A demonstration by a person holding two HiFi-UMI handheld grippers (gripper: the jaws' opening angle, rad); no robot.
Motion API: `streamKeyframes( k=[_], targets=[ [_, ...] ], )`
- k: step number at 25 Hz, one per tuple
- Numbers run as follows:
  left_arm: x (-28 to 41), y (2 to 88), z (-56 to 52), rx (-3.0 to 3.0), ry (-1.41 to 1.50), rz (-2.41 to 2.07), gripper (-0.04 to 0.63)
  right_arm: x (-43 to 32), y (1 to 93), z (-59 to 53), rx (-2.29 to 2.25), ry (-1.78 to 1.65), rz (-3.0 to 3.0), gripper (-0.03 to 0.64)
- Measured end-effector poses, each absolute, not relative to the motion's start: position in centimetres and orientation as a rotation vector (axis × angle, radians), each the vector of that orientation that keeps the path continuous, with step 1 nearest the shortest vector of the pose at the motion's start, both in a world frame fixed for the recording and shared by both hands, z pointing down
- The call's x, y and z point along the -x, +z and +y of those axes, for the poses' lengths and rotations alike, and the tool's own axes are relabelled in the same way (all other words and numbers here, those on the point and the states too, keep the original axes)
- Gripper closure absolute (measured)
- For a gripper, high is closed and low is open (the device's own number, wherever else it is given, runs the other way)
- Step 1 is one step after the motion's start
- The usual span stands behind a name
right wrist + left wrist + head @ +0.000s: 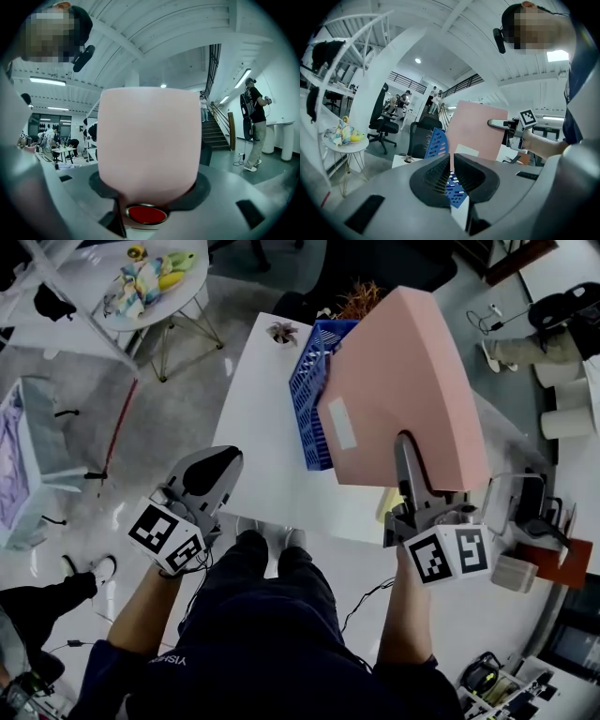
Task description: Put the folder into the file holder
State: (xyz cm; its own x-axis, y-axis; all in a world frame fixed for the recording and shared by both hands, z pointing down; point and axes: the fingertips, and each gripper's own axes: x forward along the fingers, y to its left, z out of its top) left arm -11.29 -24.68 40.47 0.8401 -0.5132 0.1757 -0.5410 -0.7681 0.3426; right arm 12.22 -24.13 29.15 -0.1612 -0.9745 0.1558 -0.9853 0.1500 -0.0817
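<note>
A pink folder [403,390] with a white label hangs tilted above the white table [258,418], its left edge over the blue perforated file holder [314,395]. My right gripper [405,442] is shut on the folder's near edge, and one finger lies across its face. In the right gripper view the folder [147,140] fills the space between the jaws. My left gripper [220,463] hovers off the table's near left corner, shut and holding nothing. The left gripper view shows its pads [436,176] nearly touching, with the file holder [438,143] and folder [480,129] beyond.
A small potted plant [280,332] stands at the table's far edge, behind the holder. A round white side table [150,282] with toys is at the far left. Boxes and gear [525,521] crowd the right side. A person [253,124] stands by stairs.
</note>
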Motion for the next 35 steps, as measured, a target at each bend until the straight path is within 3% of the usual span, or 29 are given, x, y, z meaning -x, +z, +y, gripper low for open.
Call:
streamKeyframes(
  k=[35],
  targets=[
    [11.4, 43.4, -24.1, -2.601, 0.208, -0.773, 0.546, -9.8, 33.4, -27.1, -2.053, 0.129, -2.274, 0.353]
  ],
)
